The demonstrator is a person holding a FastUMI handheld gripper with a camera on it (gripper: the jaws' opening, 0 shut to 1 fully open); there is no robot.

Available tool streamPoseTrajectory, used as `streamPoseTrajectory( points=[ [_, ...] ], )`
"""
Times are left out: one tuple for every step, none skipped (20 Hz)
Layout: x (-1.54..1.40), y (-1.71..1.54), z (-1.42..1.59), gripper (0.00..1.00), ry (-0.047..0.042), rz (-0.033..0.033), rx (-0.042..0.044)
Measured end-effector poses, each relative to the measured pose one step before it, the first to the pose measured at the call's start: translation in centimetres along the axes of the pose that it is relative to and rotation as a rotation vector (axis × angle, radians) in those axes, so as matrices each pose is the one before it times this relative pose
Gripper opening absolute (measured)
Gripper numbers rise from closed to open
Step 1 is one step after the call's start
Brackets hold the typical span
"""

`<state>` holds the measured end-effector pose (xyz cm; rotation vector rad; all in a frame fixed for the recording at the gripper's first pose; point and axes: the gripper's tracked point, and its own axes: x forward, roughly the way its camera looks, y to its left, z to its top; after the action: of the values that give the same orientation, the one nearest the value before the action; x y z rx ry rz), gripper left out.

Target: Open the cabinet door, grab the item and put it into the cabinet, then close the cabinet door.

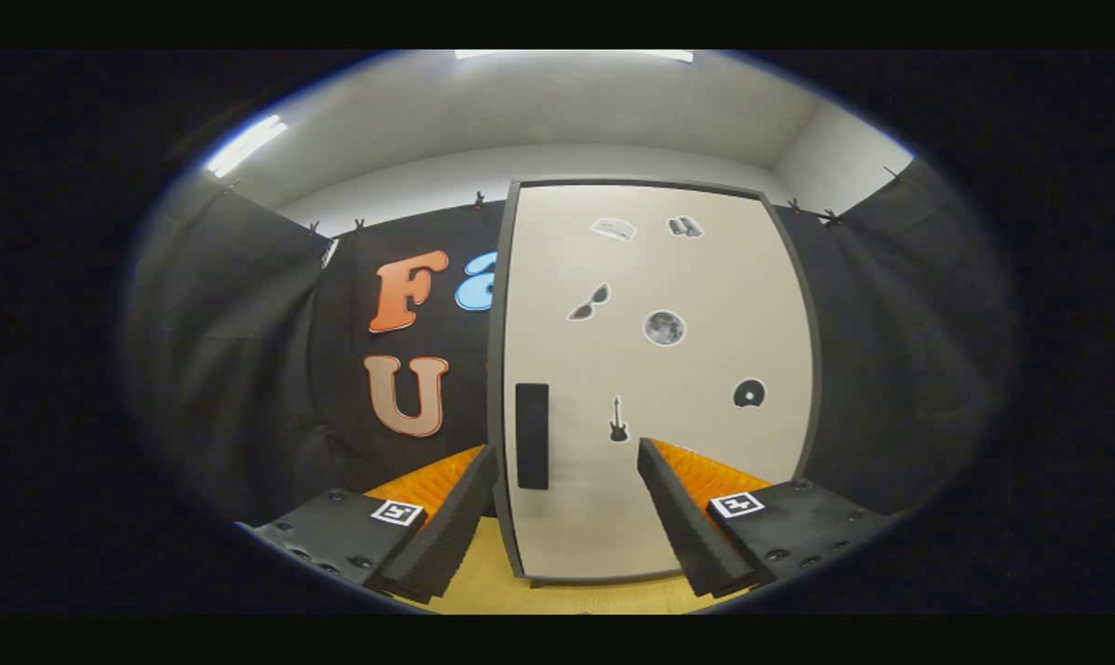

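Bright white ceiling strip lights [243, 145] overhead glare softly; the pale flat cabinet door [654, 369] is evenly lit, its edges bowed by fisheye, periphery dim and blurred.

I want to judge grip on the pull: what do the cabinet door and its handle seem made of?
Cabinet door: likely laminated board, smooth matt off-white with a dark edge. Handle: flat black bar, matt, perhaps plastic or painted metal. The tool stands open, facing the door.

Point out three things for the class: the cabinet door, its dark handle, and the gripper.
cabinet door [686, 277], gripper view, on the pale panel among the stickers.
handle [532, 436], gripper view, middle of the dark upright bar near the door's edge.
gripper [566, 471], gripper view, midway between its open fingertips.
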<state>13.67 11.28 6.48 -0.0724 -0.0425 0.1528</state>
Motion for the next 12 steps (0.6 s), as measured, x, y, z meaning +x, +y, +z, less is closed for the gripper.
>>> streamPoseTrajectory(
  points=[
    [1.641,0.196,-0.306,0.97,0.00188,-0.00198,-0.02716],
    [1.563,0.442,-0.531,0.97,0.00646,0.0026,-0.02409],
    [1.359,0.47,-0.553,0.97,0.00874,0.00428,-0.01401],
    [1.318,0.102,-0.616,0.97,0.00869,-0.00678,-0.00357],
    [1.12,0.123,-0.76,0.96,0.01394,-0.00507,0.0065],
    [0.71,0.083,-0.76,0.96,0.02178,-0.00088,0.01142],
    [0.729,0.149,-0.776,0.96,0.01782,0.0019,0.00789],
    [0.529,-0.014,-0.376,0.96,0.0079,-0.00174,0.00365],
    [0.492,-0.114,-0.188,0.96,0.00271,-0.00745,0.00222],
    [0.309,-0.079,0.066,0.96,0.00841,-0.0021,0.02988],
    [0.262,0.323,0.325,0.95,0.00502,0.01132,0.05617],
    [0.474,0.088,0.57,0.92,-0.00099,0.00816,0.04989]
  ],
)
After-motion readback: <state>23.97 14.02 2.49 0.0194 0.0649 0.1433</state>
